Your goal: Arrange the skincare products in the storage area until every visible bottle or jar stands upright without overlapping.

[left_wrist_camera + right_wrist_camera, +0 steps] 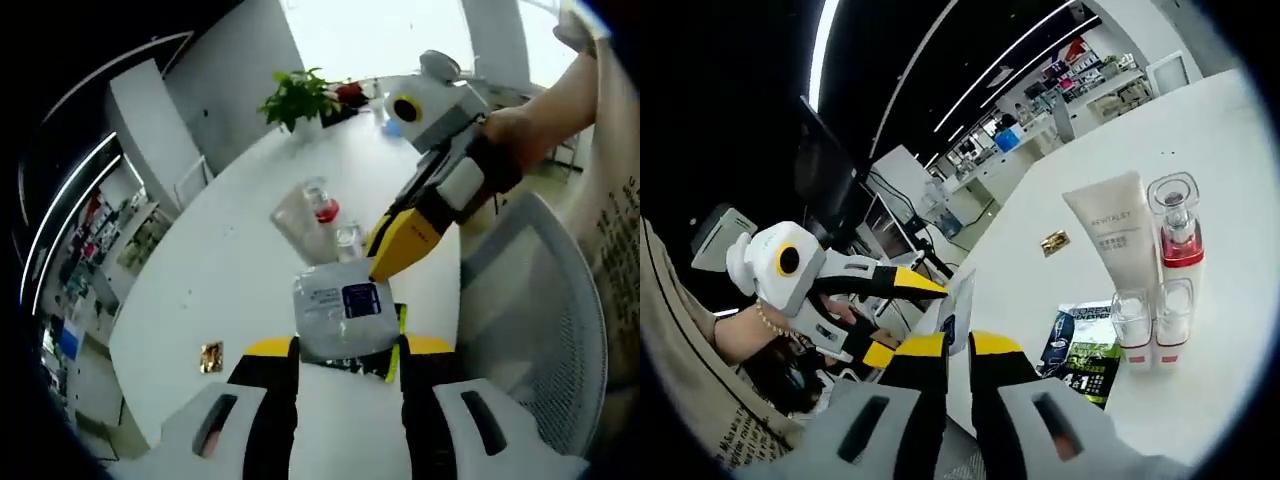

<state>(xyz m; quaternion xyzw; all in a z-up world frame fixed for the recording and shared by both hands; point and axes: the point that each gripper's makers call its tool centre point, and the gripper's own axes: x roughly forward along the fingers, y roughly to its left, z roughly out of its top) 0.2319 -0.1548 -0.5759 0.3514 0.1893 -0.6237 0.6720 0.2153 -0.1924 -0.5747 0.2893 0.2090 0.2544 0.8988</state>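
On my left, the left tongs (pixel 345 350) are pinching a flat silvery sachet with a dark blue label (pixel 343 312), lifted over the round white desk (pixel 200 290). It looks light, floppy and slick, so I'd hold it by the sealed edge, not the belly. The right tongs (pixel 385 262) come in from the right of that view, yellow tips touching the sachet's upper corner. In the right gripper view those tongs (pixel 958 352) are nearly pressed together on the pouch's thin edge, so both grip it.

Further right on the desk lie a dark green-and-black sachet (pixel 1085 348), then a cream squeeze tube (pixel 1116 238) lying flat, soft and easy to dent. Beside it are a clear bottle with a red band (pixel 1176 225) and two small clear-capped white jars (pixel 1152 322). Whether they stand upright, I can't tell. Hard, slippery plastic: grip the body, not the cap.
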